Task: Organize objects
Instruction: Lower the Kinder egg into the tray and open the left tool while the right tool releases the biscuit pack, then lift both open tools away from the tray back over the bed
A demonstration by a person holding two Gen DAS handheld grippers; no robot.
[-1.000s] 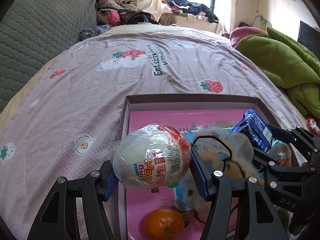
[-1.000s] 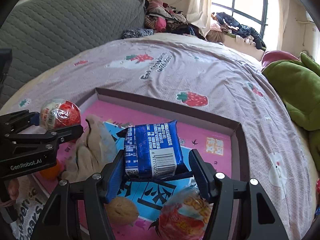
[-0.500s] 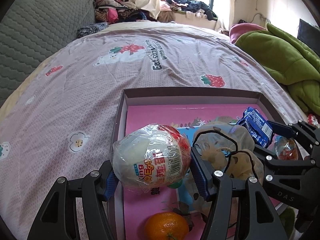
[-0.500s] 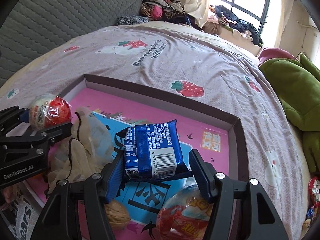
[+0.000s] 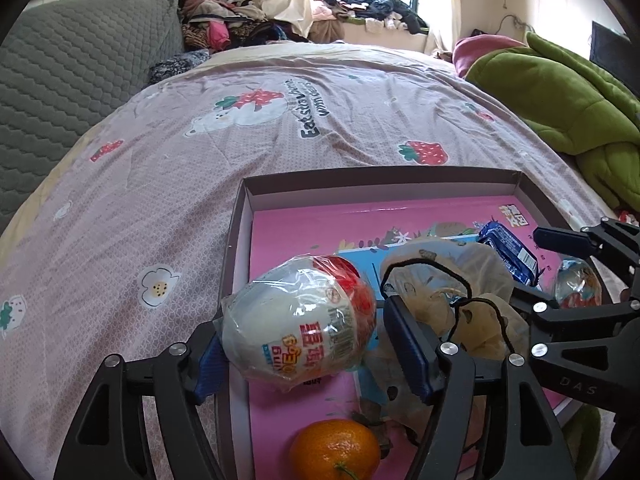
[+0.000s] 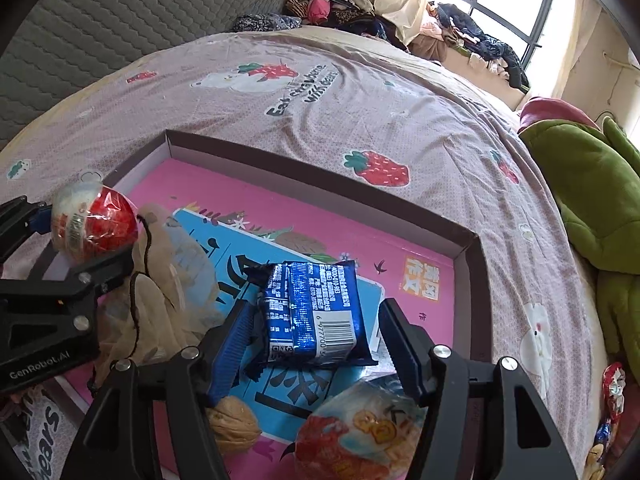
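A shallow tray (image 5: 380,174) with a pink printed floor lies on the bed. My left gripper (image 5: 304,336) hovers over its left edge with a plastic-wrapped white-and-red toy egg (image 5: 300,320) between the jaws. Those jaws are opening: the left pad still touches the egg, and a narrow gap shows at the right pad. In the right wrist view the egg (image 6: 94,220) sits in the left gripper (image 6: 68,240). My right gripper (image 6: 316,328) is shut on a blue snack packet (image 6: 316,304) held above the tray (image 6: 320,168).
Inside the tray lie a mandarin (image 5: 336,450), a beige mesh bag (image 5: 452,280), a walnut (image 6: 232,424) and a second wrapped egg (image 6: 360,432). A green quilt (image 5: 560,92) is heaped at the right. Small snack packets (image 6: 612,384) lie beside it on the sheet.
The left jaws have spread wider and the egg has tilted, now clear of the right pad. The right gripper has tipped down slightly with the blue packet still in it.
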